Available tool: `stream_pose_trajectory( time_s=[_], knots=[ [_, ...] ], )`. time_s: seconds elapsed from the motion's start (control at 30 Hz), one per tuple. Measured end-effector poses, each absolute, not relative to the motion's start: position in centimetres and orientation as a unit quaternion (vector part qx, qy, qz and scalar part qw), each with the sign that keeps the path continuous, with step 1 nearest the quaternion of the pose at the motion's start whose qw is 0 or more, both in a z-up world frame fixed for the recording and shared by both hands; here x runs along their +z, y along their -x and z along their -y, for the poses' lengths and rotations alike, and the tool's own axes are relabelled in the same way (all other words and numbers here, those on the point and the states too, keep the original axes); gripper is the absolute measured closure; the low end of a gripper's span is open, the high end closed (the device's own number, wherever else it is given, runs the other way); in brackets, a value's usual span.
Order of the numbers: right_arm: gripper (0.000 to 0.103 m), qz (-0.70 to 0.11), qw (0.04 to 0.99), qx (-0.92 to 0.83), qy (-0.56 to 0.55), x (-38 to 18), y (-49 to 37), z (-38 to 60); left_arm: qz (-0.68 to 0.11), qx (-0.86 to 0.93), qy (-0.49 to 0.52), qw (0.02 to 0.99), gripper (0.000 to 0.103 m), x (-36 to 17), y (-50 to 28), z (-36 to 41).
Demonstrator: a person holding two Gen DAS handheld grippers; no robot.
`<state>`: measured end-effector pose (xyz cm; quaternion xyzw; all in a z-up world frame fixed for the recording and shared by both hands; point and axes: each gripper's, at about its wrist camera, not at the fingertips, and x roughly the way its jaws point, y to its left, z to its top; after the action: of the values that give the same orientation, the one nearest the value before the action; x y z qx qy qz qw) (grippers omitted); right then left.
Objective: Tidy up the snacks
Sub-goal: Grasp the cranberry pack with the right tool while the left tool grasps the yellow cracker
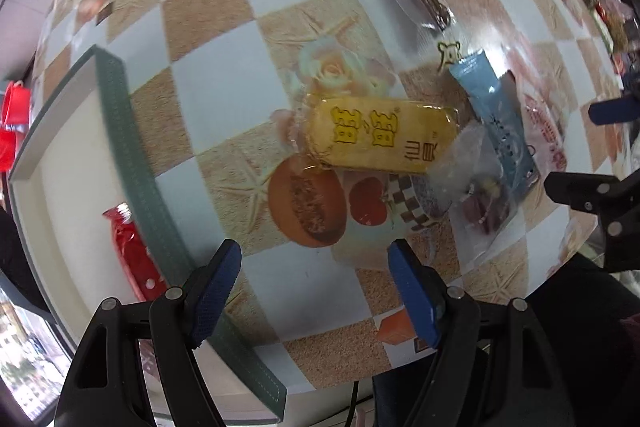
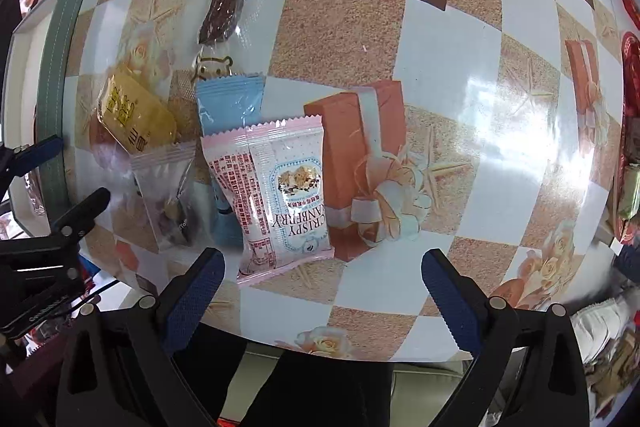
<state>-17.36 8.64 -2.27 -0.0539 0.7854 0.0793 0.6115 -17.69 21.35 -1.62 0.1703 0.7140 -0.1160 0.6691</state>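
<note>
both grippers empty, jaws open: left gripper (image 1: 314, 291) hovers near the yellow snack pack (image 1: 380, 137), right gripper (image 2: 322, 291) just short of the pink cranberry pack (image 2: 276, 195). pick step; next, close on the yellow pack, carry to the tray (image 1: 132, 147) left of it

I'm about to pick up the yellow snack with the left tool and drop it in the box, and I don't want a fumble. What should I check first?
1. Left tool open and empty: ok.
2. Yellow snack in view ahead of the fingers, flat on the table: ok.
3. Snack free of neighbours: not ok; a clear packet lies against its right end.
4. Room in the box: ok; only a red packet shows inside.
5. Right tool out of the way: ok; open, over the pink cranberry packet.
6. Tool already at table height: cannot tell.
</note>
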Motion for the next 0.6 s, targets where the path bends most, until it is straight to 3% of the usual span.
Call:
stream_pose_trajectory(
  time_s=[0.4,0.6],
  knots=[
    [0.003,-0.794,0.606,0.049,0.029,-3.6,16.4,-7.2,-0.708,-0.086,-0.141,0.686,0.022,-2.5,12.8,-18.9],
    [0.003,-0.781,0.623,0.001,-0.036,-2.5,15.2,-2.6,-0.690,-0.069,-0.120,0.711,0.022,-0.7,10.1,-20.9]
  ],
)
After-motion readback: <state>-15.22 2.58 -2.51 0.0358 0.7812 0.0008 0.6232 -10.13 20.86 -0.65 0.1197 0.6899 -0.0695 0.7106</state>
